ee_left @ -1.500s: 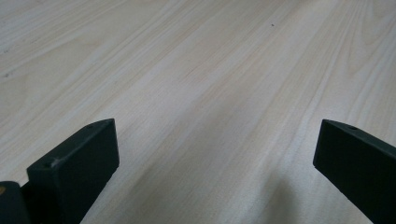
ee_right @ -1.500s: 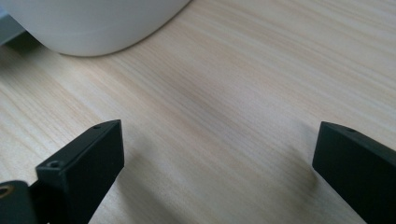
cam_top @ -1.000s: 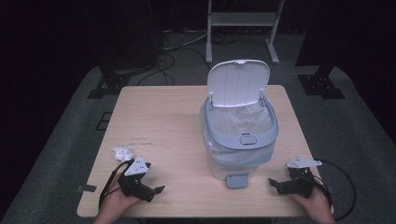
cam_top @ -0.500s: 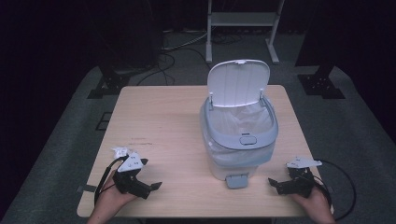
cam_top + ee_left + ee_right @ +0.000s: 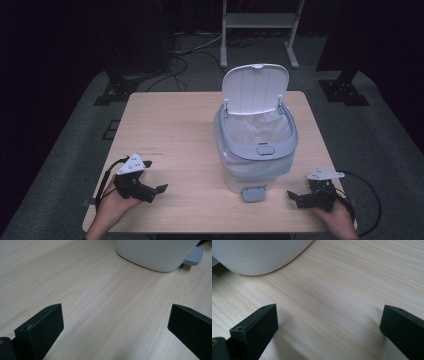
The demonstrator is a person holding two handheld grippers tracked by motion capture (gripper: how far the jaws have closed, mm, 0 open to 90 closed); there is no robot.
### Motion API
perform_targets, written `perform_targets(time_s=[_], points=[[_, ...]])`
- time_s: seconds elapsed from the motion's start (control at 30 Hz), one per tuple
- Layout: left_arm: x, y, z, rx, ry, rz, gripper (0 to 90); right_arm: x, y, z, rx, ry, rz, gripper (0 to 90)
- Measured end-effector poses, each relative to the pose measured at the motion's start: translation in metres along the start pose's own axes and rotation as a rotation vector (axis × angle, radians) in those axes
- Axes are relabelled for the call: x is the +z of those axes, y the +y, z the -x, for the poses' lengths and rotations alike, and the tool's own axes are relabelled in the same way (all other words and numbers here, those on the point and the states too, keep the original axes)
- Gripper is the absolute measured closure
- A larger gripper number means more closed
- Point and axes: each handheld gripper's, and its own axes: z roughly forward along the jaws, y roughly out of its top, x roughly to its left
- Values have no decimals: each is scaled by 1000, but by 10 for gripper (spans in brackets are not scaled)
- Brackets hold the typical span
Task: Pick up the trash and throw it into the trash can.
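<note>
Left hand-held gripper [image 5: 159, 189] low on table [image 5: 175, 125], jaws wide apart, right hand-held gripper [image 5: 295, 196] likewise, flanking bin [image 5: 255, 150]

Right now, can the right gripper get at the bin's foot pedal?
Probably yes. The right gripper rests on the table beside the pedal, jaws open and pointing toward it, with only bare wood between. The bin stands behind the pedal, not across the path.

The left gripper [image 5: 159, 189] and the right gripper [image 5: 294, 196] are black, each with 2 blocky matte jaws pierced by a small screw hole, a pale grey 3-cornered plate on top, and a thin black cable looping behind.
</note>
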Motion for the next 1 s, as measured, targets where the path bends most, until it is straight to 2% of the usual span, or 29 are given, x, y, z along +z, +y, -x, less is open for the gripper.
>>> perform_targets(time_s=[0.5,0.67,0.8,1.0], points=[[-5,-11,-39,-59,91,1,0,0,0,0,0,0,0,6],[-5,-16,-51,-74,135,-16,0,0,0,0,0,0,0,6],[-3,-19,-58,-88,154,-30,0,0,0,0,1,-1,0,6],[1,-24,-68,-102,189,-73,0,0,0,0,1,-1,0,6]])
